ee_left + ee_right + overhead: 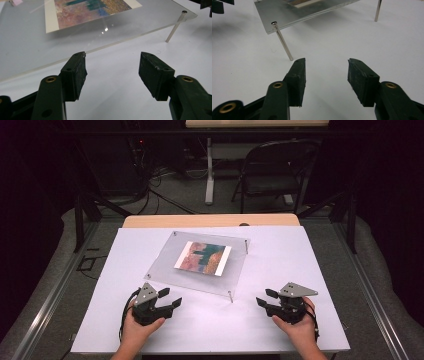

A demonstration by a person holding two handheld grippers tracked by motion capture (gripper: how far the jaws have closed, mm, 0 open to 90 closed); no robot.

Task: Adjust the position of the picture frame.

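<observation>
A clear acrylic plate (170, 265) stands on thin metal legs (231, 296) in the middle of the white table (280, 255). A colourful picture (203, 257) with white margins lies on it. My left gripper (170, 298) rests near the plate's front left edge, open and holding nothing. In the left gripper view the plate (30, 47) and the picture (82, 11) lie just beyond the open jaws. My right gripper (265, 297) sits to the right of the front leg, open and holding nothing. The right gripper view has that leg (284, 43) and the plate's corner (274, 15) close ahead.
A folding chair (272, 170) and another table's leg (209, 175) stand on the floor behind. A wooden strip (210, 220) edges the table's far side. Bare white tabletop lies in front of the plate and to its right.
</observation>
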